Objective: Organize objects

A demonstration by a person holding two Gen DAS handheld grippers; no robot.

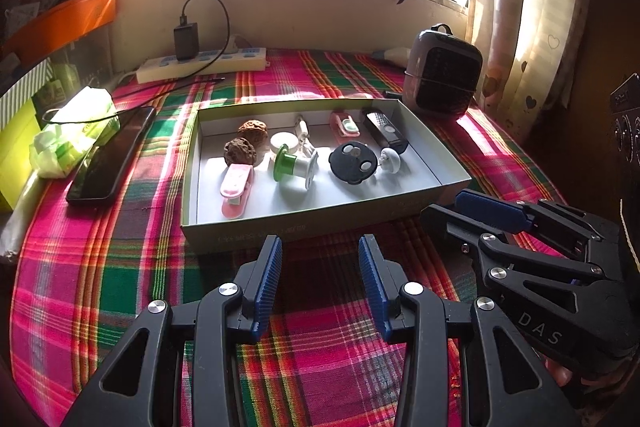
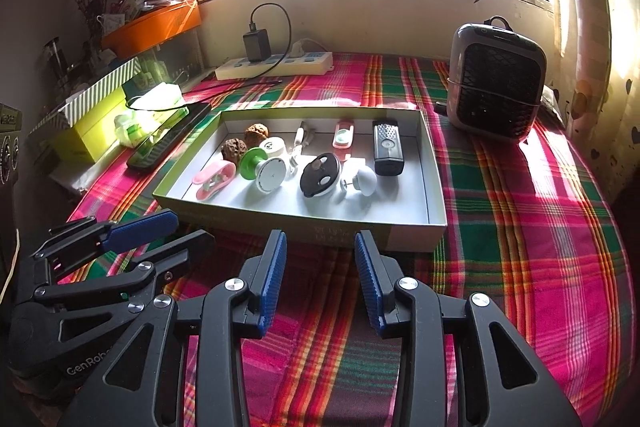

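While both tongs hover low over the plaid cloth [image 1: 120, 287], we find the shallow cardboard box [image 1: 436, 195] dead ahead of them, its long side running across our view; our left gripper [image 1: 320, 267] stands with its blue pads parted wide and nothing between them; our right gripper [image 2: 320, 263] is spread just the same, also empty.

Everything small already lies inside the box: two walnuts [image 1: 246, 141] at the far left, a pink clip [image 1: 237, 189] at the near left, a green-and-white spool [image 1: 296, 167] in the middle, a black round lid [image 1: 353, 159] beside a white knob [image 1: 391, 159], a second pink clip [image 1: 345, 123] and a black remote [image 1: 383, 129] along the back.

That picture fits two stories, we judge: things gathered in and the sorting finished, or a full box waiting to be emptied or rearranged; we cannot tell which.

As for reach, the pink clip at the near left sits closer to our left gripper, its long axis pointing roughly away from us; the remote lies nearer the right gripper.

Outside the box, a phone [image 1: 112, 155] rests well to the left.
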